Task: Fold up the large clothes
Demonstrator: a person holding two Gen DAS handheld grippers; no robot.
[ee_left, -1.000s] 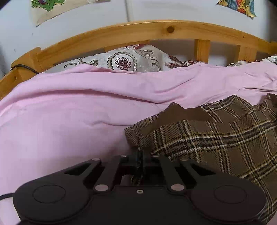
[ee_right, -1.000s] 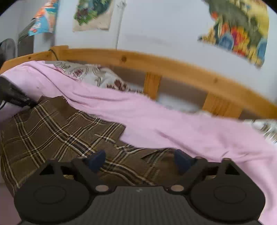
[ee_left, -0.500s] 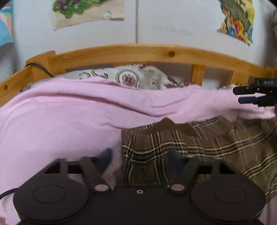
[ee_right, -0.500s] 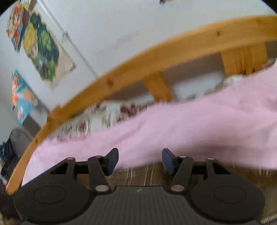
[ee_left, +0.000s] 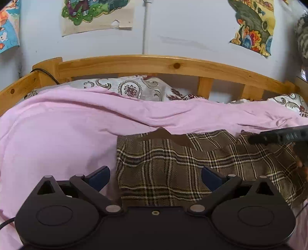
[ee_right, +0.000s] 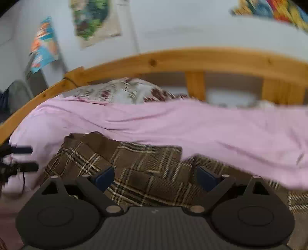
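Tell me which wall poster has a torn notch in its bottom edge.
The green cartoon poster on beige paper, upper left above the wooden bed rail; the others show none.

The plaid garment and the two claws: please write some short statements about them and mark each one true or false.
1. The plaid garment lies on a pink sheet. True.
2. The left claw is clamped on the garment. False: its jaws are opening and its pads press on nothing.
3. The bed frame is metal. False: it is wood.
4. The right claw holds nothing. True.
5. A patterned pillow lies behind the sheet. True.
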